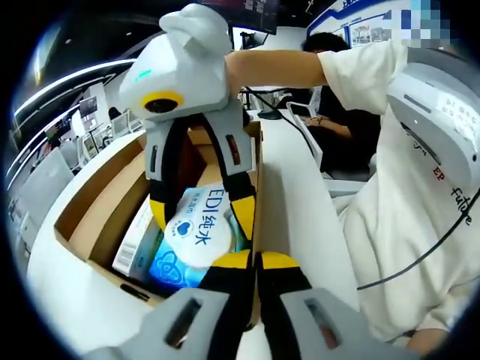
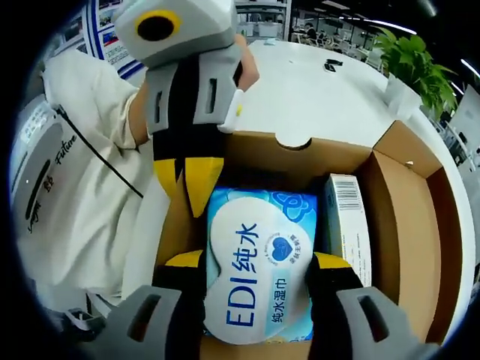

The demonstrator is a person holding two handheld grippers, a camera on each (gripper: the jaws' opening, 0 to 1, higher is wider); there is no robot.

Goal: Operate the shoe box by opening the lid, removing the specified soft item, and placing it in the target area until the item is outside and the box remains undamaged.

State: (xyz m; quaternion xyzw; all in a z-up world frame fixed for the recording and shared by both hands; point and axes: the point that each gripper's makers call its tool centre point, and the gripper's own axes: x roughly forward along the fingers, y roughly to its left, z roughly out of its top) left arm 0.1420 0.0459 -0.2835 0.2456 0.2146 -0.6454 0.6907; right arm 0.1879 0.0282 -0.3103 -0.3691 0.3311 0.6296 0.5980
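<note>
The brown cardboard shoe box stands open on a white table. Inside lies a blue wipes pack with a white oval lid printed "EDI". My right gripper has a yellow-tipped jaw pressed against each side of the pack. In the left gripper view the right gripper comes down from above onto the pack. My left gripper is shut on the box's side wall; in the right gripper view the left gripper pinches that wall.
A white carton with a barcode lies in the box beside the pack. A person in a white shirt stands close against the table. Another person sits beyond. A potted plant stands on the table's far side.
</note>
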